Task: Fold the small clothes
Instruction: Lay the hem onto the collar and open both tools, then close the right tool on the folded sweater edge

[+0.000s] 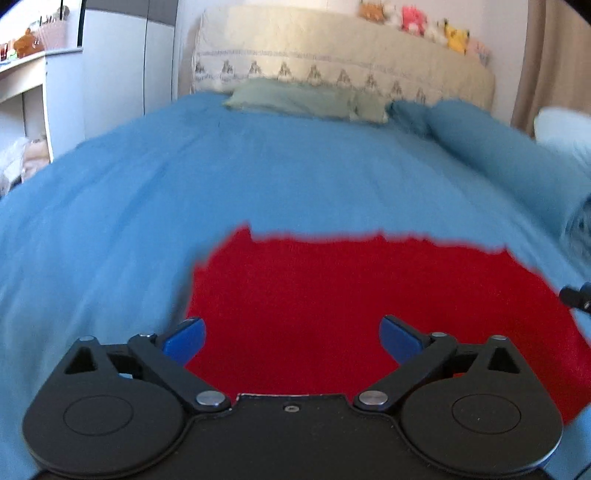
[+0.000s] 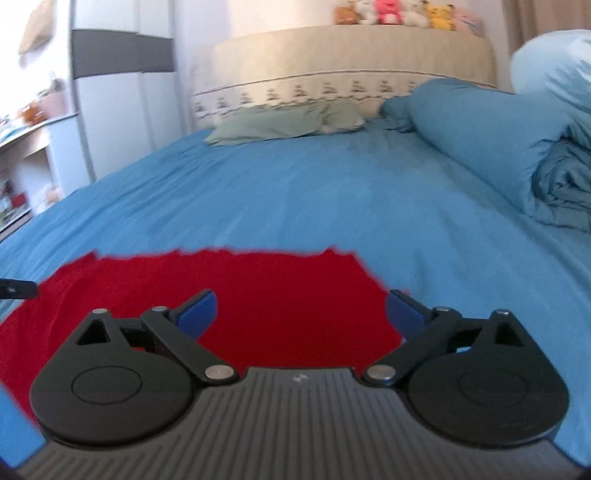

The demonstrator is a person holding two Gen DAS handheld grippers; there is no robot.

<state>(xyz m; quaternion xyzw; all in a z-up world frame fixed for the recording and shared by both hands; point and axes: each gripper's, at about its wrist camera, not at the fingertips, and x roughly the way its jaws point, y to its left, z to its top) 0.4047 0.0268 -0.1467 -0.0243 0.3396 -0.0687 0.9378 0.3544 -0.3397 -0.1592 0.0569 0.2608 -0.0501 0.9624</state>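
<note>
Nearest in each wrist view is a tool with its blue pads spread wide and nothing pinched: the left tool (image 1: 291,338) hangs over the near left part of the red garment (image 1: 369,291), the right tool (image 2: 301,314) over its near right part. There are two tools and one garment. The garment lies spread flat on the blue bed sheet (image 1: 258,177), at the near side of the bed, its far edge running roughly straight from left to right.

The risks, as I judge them:
- Both tools sit over the body of the cloth, not at a corner or hem. Closing here could pinch a fold of the middle and bunch the garment instead of lifting an edge.
- The pads could catch the sheet together with the garment, since the cloth lies directly on it, and drag the bedding along.
- If the two tools lift unevenly, the fold line would run skewed.
- Both views are blurred, so the exact corners are hard to place; whether the cloth is a single layer I cannot tell.

Farther off lie one green pillow (image 1: 306,99) by the headboard (image 1: 332,48) and one rolled blue duvet (image 2: 491,136) at the far right. On top of the headboard stands a row of plush toys (image 2: 406,13); they are too blurred to count exactly.
</note>
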